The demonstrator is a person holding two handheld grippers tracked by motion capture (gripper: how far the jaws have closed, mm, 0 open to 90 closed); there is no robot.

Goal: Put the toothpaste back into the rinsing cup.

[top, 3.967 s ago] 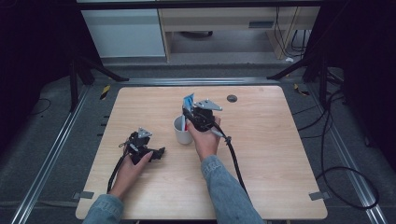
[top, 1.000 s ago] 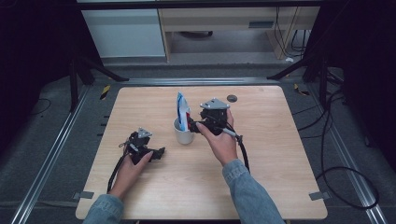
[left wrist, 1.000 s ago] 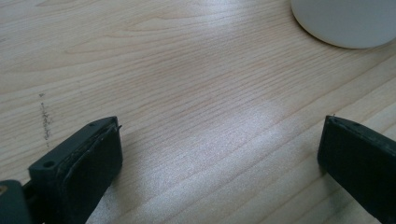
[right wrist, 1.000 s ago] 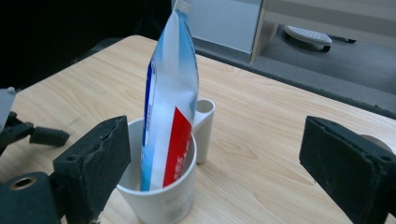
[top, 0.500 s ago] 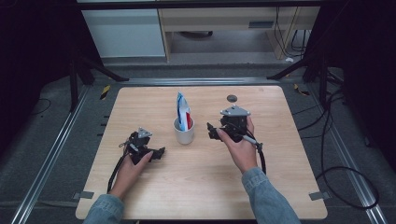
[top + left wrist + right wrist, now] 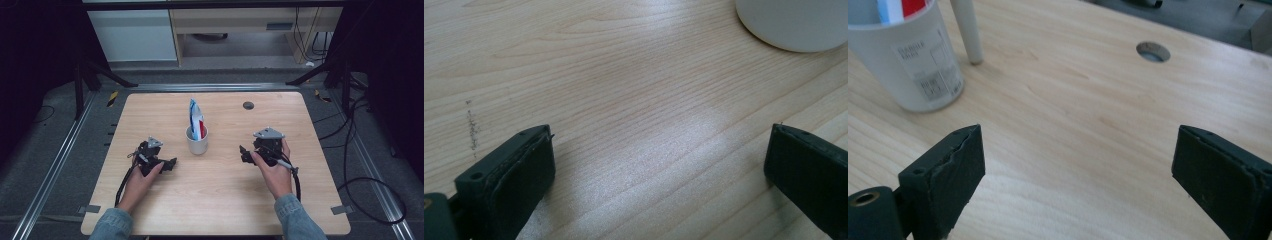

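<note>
A white cup (image 6: pixel 197 143) stands mid-table with a blue, white and red tube (image 6: pixel 196 119) upright in it. To its right my right gripper (image 6: pixel 243 155) rests open and empty, jaws pointing left toward the cup. Left of the cup, my left gripper (image 6: pixel 170 164) lies open and empty, pointing right. In the right gripper view the labelled cup (image 6: pixel 913 60) sits beyond the left jaw of my right gripper (image 6: pixel 1078 170), the tube's (image 6: pixel 895 7) lower part showing inside. The left gripper view has the cup's base (image 6: pixel 794 22) at top right, ahead of my left gripper (image 6: pixel 659 170).
The wooden table (image 6: pixel 220 200) has a round hole (image 6: pixel 248 105) near its far edge, also seen as the hole (image 6: pixel 1153 51) ahead of the right jaws. A thin white rod (image 6: pixel 968 30) touches the table just behind the cup. Dark floor, cables and metal rails surround the table.
The right gripper has let go of the tube, now standing in the cup, and has moved right and back toward the person. The left gripper has not moved.
</note>
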